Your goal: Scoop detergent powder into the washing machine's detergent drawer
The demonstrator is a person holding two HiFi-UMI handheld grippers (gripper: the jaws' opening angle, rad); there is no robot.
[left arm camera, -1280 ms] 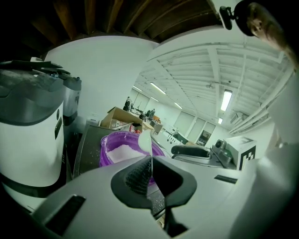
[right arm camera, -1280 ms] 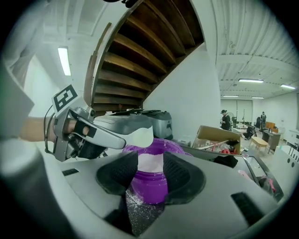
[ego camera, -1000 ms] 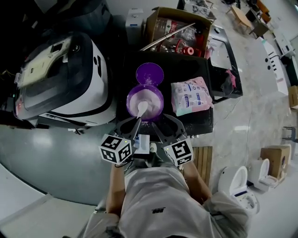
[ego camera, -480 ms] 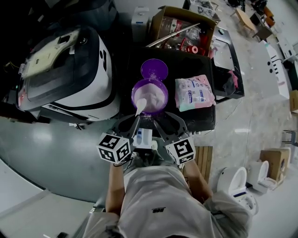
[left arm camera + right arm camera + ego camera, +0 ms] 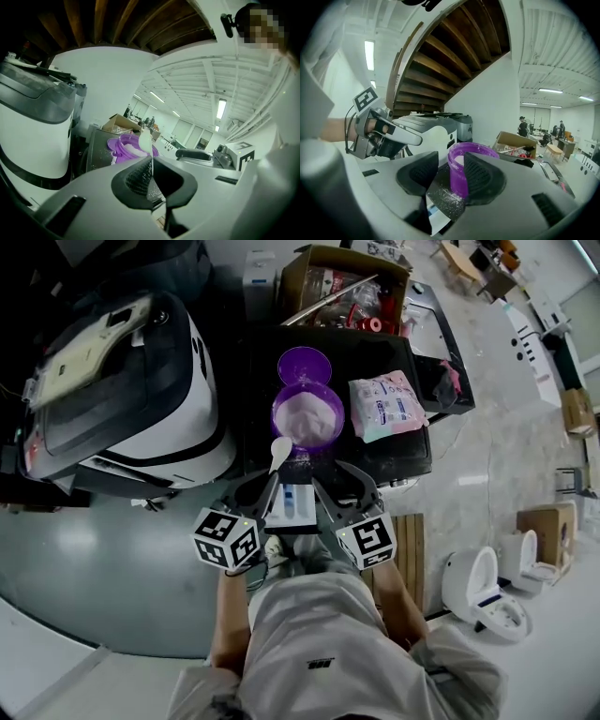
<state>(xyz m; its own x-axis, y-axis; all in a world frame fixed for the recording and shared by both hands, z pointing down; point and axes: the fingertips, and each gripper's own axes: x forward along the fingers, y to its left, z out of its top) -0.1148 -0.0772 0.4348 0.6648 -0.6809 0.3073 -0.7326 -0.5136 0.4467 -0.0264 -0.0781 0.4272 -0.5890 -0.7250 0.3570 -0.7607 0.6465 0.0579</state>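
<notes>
Head view: left gripper (image 5: pixel 268 501) holds a white scoop (image 5: pixel 278 454) by its handle end. The bowl sits just beside the rim of the purple tub (image 5: pixel 307 416) of powder, over the black table (image 5: pixel 375 460). The detergent drawer (image 5: pixel 292 505) lies near, between the two grippers. Right gripper (image 5: pixel 328 493) is alongside.

Left gripper view: jaws pinched together on the thin handle – the scoop stands edge-on ahead.

Right gripper view: jaws apart, gripping nothing. The tub shows beyond the gap, with spilt grains on the table.

Judgement: scoop light and stiff, handle likely slick. Powder is loose – keep the bowl level and the grip far back.
</notes>
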